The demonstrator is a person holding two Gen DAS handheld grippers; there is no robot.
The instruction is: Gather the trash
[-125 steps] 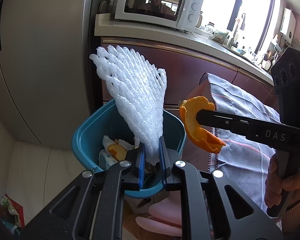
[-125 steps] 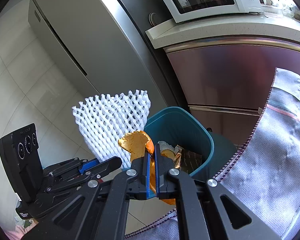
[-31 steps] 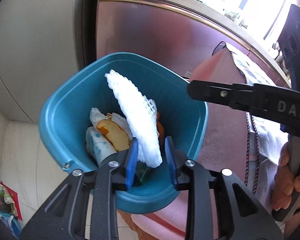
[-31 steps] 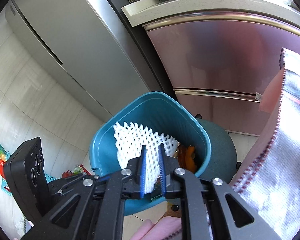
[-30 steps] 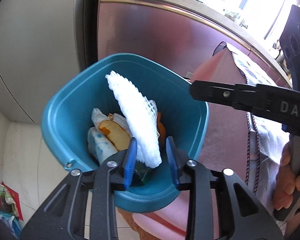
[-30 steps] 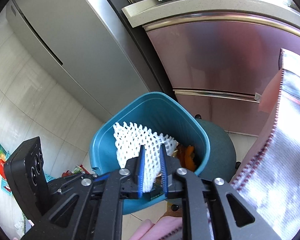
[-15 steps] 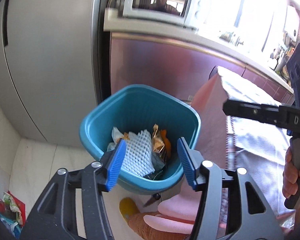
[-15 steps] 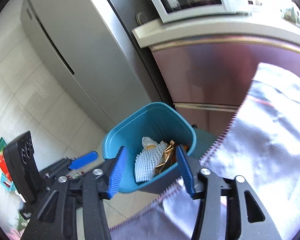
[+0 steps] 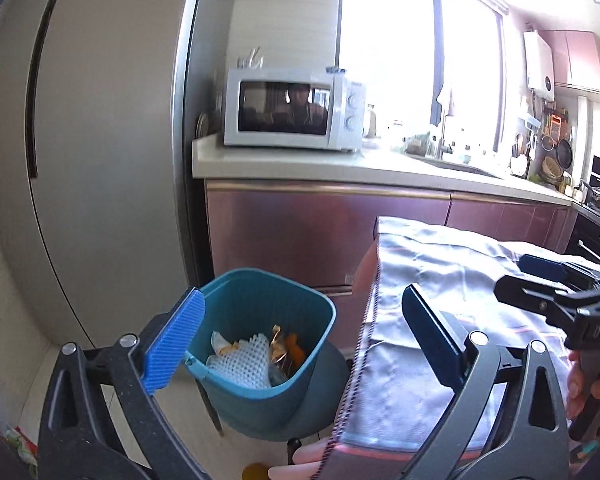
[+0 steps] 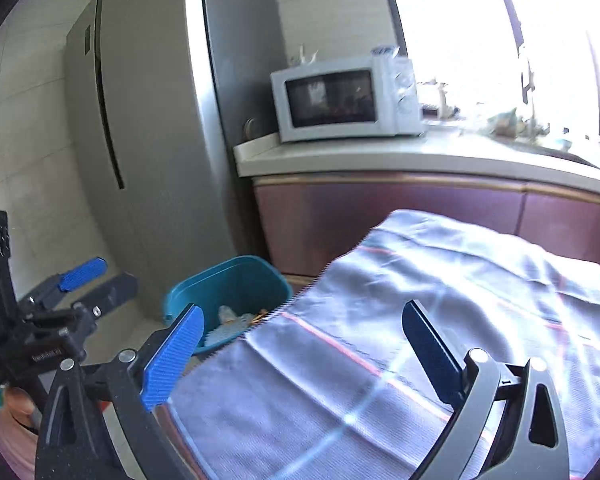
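Note:
A teal trash bin [image 9: 312, 308] stands on the floor beside the table, also in the right wrist view [image 10: 256, 276]. Inside it lie a white foam fruit net [image 9: 244, 364], orange peel [image 9: 294, 350], a gold wrapper [image 9: 277, 346] and other scraps. My left gripper [image 9: 300, 340] is open and empty, above and back from the bin. My right gripper [image 10: 300, 344] is open and empty over the table; it also shows at the right of the left wrist view [image 9: 540, 280]. The left gripper shows at the left of the right wrist view [image 10: 96, 276].
A grey cloth with red stripes [image 10: 400, 340] covers the table [image 9: 440, 280] right of the bin. Behind are maroon cabinets [image 9: 320, 232], a counter with a white microwave [image 9: 296, 108], and a tall grey fridge [image 9: 100, 140] at left. Litter lies on the floor at lower left [image 9: 18, 444].
Both grippers let go of the foam net and peel, which now lie in the bin. Both opened wide and pulled up and back, the right one over the table.

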